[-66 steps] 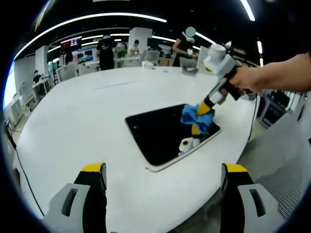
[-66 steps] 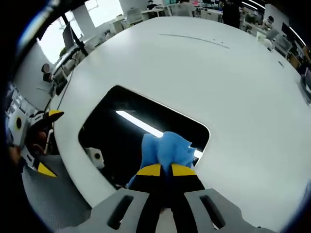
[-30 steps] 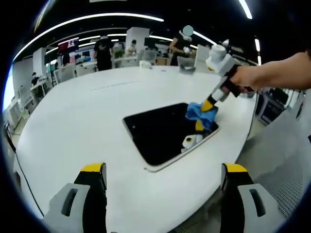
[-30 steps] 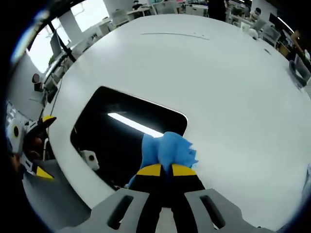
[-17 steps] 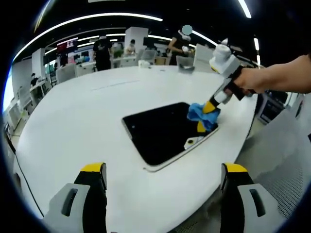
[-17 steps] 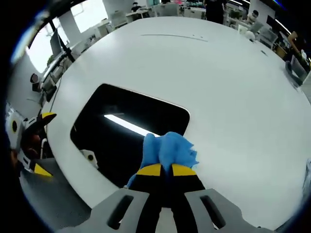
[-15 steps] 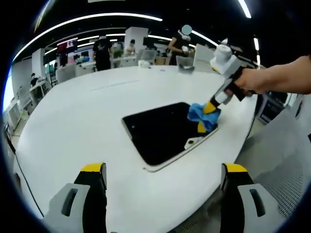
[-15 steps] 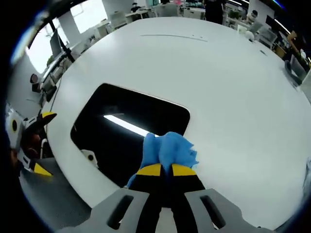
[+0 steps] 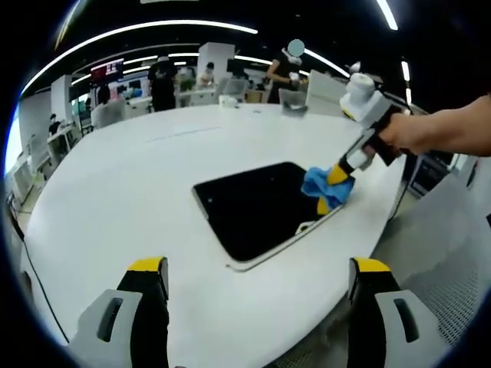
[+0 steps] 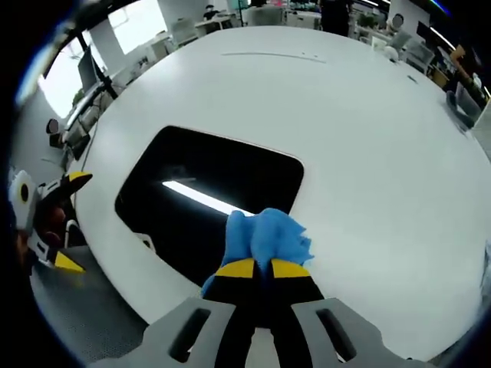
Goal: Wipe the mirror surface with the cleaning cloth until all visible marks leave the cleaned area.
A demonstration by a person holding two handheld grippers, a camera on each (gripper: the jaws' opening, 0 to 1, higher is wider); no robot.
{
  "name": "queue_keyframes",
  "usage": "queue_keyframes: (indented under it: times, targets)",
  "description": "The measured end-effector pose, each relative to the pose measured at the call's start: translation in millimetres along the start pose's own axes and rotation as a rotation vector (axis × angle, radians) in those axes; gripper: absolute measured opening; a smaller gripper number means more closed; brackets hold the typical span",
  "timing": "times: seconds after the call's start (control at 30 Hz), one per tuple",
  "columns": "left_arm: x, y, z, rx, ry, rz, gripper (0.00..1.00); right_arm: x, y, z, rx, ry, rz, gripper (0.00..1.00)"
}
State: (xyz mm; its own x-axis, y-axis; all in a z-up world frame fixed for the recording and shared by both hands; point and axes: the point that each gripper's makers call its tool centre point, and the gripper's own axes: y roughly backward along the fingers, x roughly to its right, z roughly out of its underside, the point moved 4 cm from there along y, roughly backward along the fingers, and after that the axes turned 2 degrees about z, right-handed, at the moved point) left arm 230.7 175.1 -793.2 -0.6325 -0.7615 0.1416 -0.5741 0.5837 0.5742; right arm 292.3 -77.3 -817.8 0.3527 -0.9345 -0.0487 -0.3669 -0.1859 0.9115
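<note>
Bright ceiling strip lights (image 9: pixel 153 29) lit my feed evenly; the white tabletop (image 9: pixel 115 199) glared softly. One strip reflected in the dark mirror (image 10: pixel 215 192). Fisheye bending curved the edges, and distant desks looked perhaps slightly blurred.

A large white round table (image 9: pixel 115 199) takes up most of both views. In the left gripper view, desks (image 9: pixel 192 96) and people stand beyond it at upper centre, with curved ceiling light strips (image 9: pixel 146 29) above. Grey floor (image 9: pixel 453 268) shows at lower right. The right gripper view has a bright window (image 10: pixel 142 19) at upper left.
</note>
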Motion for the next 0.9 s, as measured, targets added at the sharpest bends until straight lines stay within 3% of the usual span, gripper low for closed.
queue_keyframes:
  times: [0.9]
  targets:
    - [-0.7, -0.1, 0.2, 0.002, 0.004, -0.002, 0.98, -7.9, 7.2, 18.4, 0.009, -0.015, -0.007, 0.0]
